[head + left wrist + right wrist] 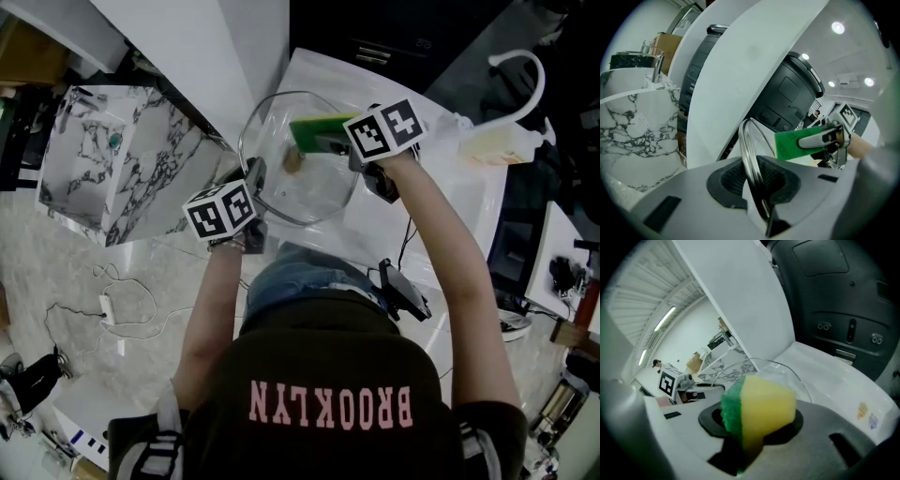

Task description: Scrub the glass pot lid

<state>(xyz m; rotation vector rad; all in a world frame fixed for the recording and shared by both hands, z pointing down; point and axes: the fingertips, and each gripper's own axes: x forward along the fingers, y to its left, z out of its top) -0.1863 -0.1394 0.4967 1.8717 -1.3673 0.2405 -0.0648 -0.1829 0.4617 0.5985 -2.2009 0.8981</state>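
Left gripper (pixel 254 187), jaws pinching the rim of the glass pot lid (pixel 309 192), holds it tilted over the worktop (pixel 459 220). Right gripper (pixel 328 142), jaws clamped on the sponge (pixel 314 129), is at the glass. For a good scrub, steady the rim and press the green face flat.

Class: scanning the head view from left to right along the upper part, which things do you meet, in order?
marbled counter → left tongs → glass pot lid → right tongs gripping the sponge → pump bottle
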